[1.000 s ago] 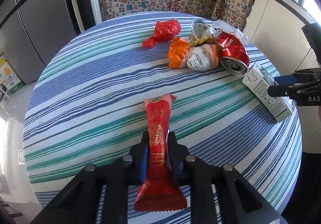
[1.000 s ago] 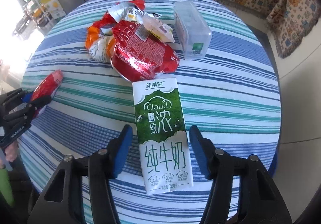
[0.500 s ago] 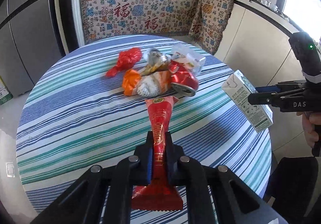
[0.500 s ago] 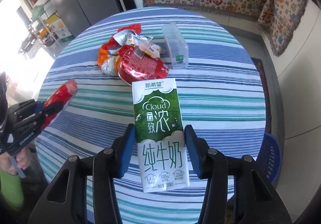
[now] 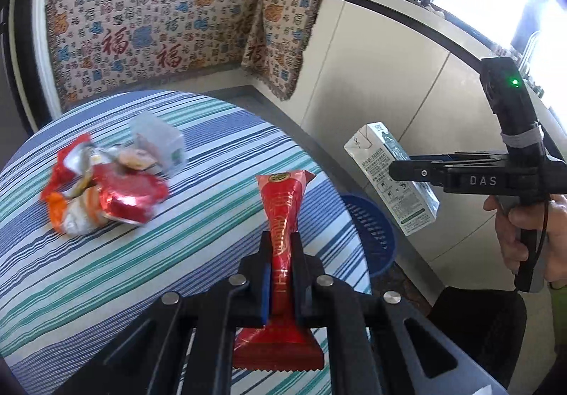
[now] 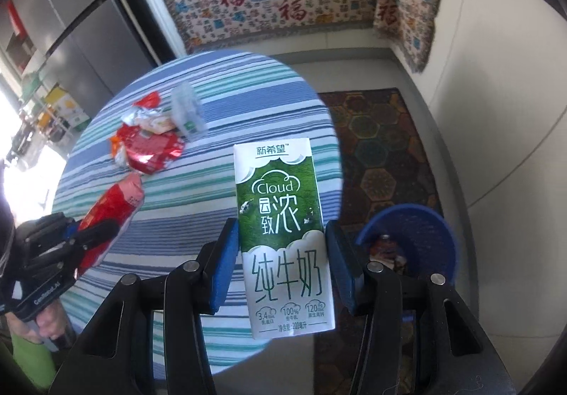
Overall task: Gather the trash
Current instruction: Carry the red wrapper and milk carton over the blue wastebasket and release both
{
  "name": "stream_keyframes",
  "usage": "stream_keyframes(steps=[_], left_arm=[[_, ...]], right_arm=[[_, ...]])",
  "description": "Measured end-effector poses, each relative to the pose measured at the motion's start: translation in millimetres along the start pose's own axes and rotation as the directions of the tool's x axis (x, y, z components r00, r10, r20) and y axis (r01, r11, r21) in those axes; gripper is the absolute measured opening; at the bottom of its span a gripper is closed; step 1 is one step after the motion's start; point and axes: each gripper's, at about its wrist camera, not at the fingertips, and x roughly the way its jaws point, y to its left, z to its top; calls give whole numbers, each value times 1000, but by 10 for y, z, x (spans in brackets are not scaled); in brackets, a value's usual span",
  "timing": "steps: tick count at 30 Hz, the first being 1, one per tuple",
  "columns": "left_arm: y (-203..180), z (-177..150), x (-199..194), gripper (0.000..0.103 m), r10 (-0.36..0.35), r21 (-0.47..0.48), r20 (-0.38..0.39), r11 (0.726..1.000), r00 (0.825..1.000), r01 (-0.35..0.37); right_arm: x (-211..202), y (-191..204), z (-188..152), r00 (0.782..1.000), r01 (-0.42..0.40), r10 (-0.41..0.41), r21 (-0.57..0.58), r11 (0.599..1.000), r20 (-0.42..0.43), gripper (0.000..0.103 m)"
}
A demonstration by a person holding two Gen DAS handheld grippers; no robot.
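Observation:
My left gripper (image 5: 280,246) is shut on a long red snack wrapper (image 5: 281,218) and holds it in the air over the table's right edge. My right gripper (image 6: 281,235) is shut on a green and white milk carton (image 6: 283,214), lifted off the table. The carton also shows in the left wrist view (image 5: 393,179), beside and above a blue basket (image 5: 372,235). In the right wrist view the basket (image 6: 418,235) stands on the floor at lower right with some trash inside. A pile of crumpled wrappers and a crushed red can (image 5: 120,196) lies on the striped table (image 5: 106,271).
A clear plastic box (image 5: 159,143) lies next to the pile. A patterned rug (image 6: 382,133) covers the floor by the basket. White cabinets (image 5: 389,83) stand to the right, and a patterned cloth (image 5: 159,30) hangs behind the table.
Both grippers have lifted their loads off the table and swung right toward the blue basket. The carton now hangs beyond the table edge, and the red wrapper is near the edge.

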Motion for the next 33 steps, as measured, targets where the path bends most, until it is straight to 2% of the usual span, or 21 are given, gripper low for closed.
stream_keyframes(steps=[4, 12, 21, 28, 33], left_arm=[[-485, 116, 373, 9, -66, 40, -22, 997, 998, 67], [-1192, 262, 1314, 9, -123, 87, -98, 987, 988, 132], [-1503, 284, 2099, 9, -138, 51, -146, 988, 980, 147], [-1699, 237, 2519, 9, -120, 75, -184, 988, 976, 136], [-1729, 224, 2777, 10, -117, 88, -187, 987, 975, 135]], right_arm=[[-55, -554, -108, 998, 68, -69, 88, 994, 7, 51], [119, -1504, -398, 987, 161, -159, 254, 954, -26, 51], [466, -2266, -653, 988, 150, -145, 414, 898, -44, 51], [680, -2538, -756, 990, 142, -121, 480, 866, -75, 51], [794, -2662, -806, 993, 119, -89, 498, 859, -84, 53]])
